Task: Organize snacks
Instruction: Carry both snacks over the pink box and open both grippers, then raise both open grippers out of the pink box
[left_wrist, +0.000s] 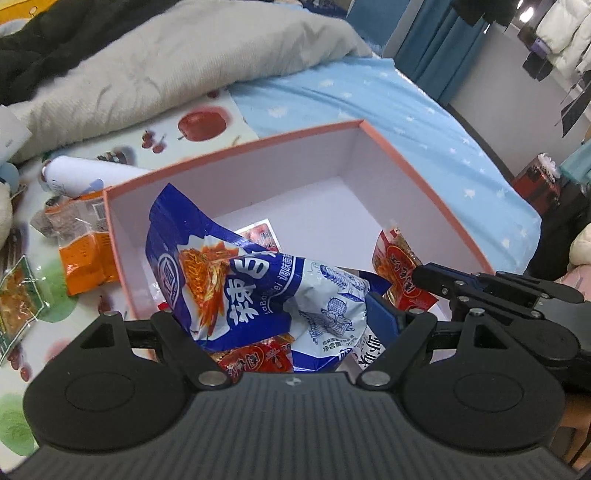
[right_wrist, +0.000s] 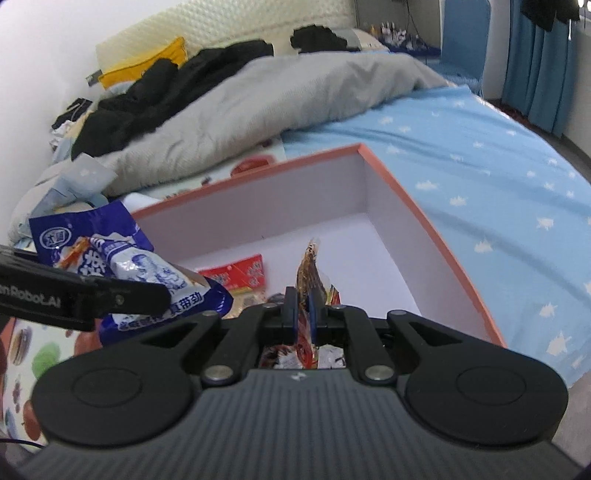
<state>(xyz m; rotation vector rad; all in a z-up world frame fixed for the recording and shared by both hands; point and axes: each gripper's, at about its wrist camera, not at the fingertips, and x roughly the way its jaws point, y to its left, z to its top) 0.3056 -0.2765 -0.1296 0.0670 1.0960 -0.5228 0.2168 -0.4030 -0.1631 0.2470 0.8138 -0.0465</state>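
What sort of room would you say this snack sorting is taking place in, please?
Most likely a bedroom: the open box sits on a bed with a star-print blue sheet, a rumpled grey duvet lies behind it, and blue curtains hang beyond.

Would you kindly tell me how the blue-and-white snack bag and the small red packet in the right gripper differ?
The blue-and-white bag is large and crumpled, spanning the left gripper; the red packet is small and thin. The bag fills widely spread jaws, while the packet stands edge-on, pinched in the right gripper. Both are held over the pink box.
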